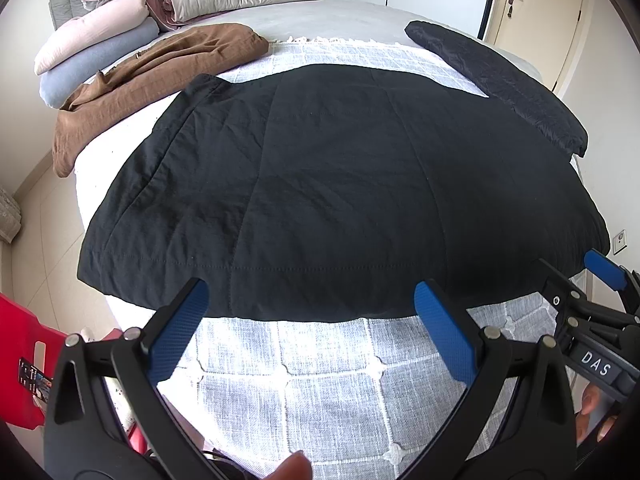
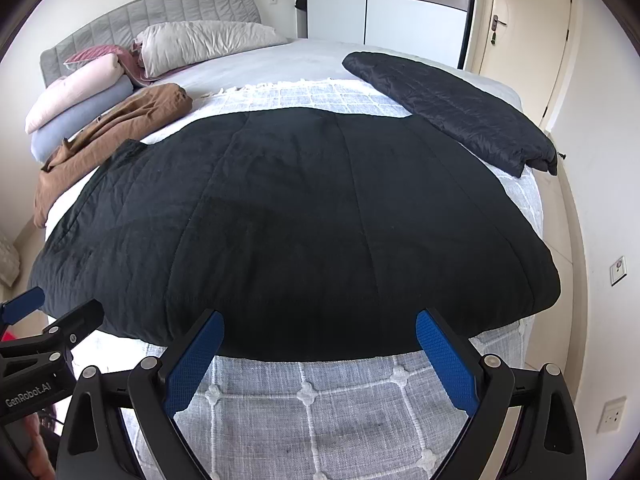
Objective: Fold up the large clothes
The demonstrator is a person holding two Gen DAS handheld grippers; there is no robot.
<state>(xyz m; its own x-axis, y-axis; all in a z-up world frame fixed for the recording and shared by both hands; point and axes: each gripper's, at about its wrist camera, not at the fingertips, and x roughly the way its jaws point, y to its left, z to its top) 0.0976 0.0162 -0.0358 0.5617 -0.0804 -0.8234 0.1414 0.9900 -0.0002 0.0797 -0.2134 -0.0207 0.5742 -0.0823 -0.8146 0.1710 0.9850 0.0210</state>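
Across the bed (image 1: pixel 352 20), from the headboard end down to the foot edge, a grey-and-white checked blanket (image 1: pixel 320 376) covered most of the mattress. On the middle of that blanket lay the black garment (image 1: pixel 340 184), spread flat and wide, its stitched near hem running parallel to the foot edge with a bare strip of blanket showing between hem and edge. Its left side came close to the left edge of the bed; its right side reached almost to the right edge.

Along the left edge, past the garment's far left corner, a brown garment (image 1: pixel 152 80) lay crumpled and partly hanging over the side. Along the right edge, a folded dark quilted jacket (image 2: pixel 452 112) sat apart from the black garment, with blanket showing between them. Pillows (image 2: pixel 200 44) and rolled bedding were stacked at the head corner on the left.

Over the bare strip at the foot edge, the left gripper (image 1: pixel 312 320) hovered with its blue pads spread wide apart, holding nothing, tips just short of the hem. The right gripper (image 2: pixel 320 340) hovered beside it to the right, likewise spread wide and empty, tips at the hem line.
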